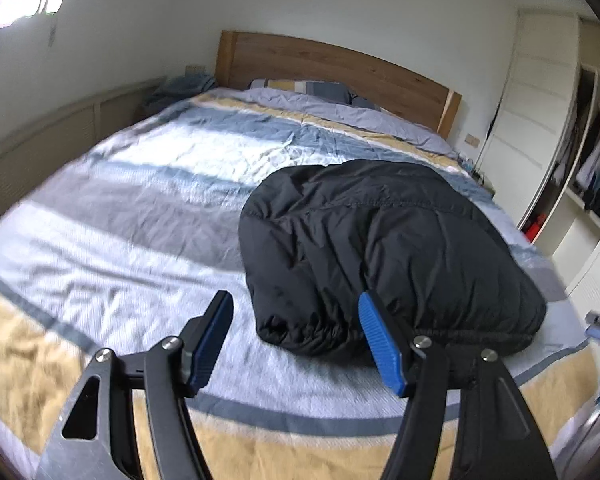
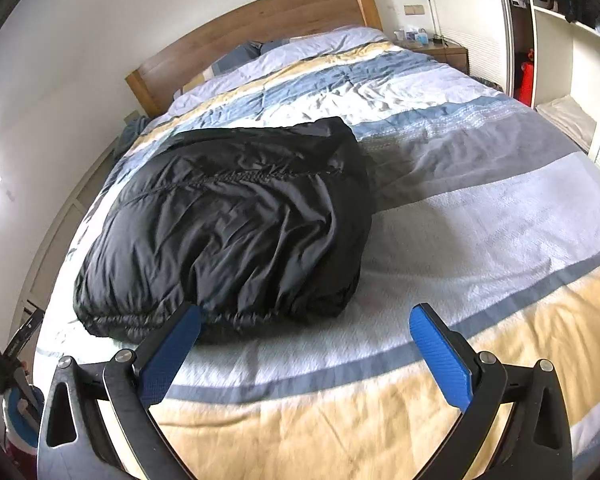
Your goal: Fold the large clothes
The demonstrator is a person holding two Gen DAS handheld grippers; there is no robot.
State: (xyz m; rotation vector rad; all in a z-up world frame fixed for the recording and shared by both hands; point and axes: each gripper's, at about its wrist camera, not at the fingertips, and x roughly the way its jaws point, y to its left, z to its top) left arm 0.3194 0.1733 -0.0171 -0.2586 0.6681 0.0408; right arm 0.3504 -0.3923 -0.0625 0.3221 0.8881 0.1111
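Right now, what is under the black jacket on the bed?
The black puffer jacket, folded into a bundle, lies on the striped bedcover, which shows all around it. Whatever is directly beneath or folded inside is covered.

bed (image 2: 480, 220): striped duvet | on it: folded black jacket (image 2: 236, 216) | headboard end: probably pillows (image 1: 300, 87)

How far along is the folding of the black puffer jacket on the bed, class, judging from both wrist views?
Done, it seems: the black puffer jacket lies in a compact folded bundle on the striped bedspread, sleeves tucked out of sight. In hand: nothing; the left gripper and the right gripper both stand open and empty, short of the jacket. Left: perhaps only tidying; no other garment awaits on the bed.
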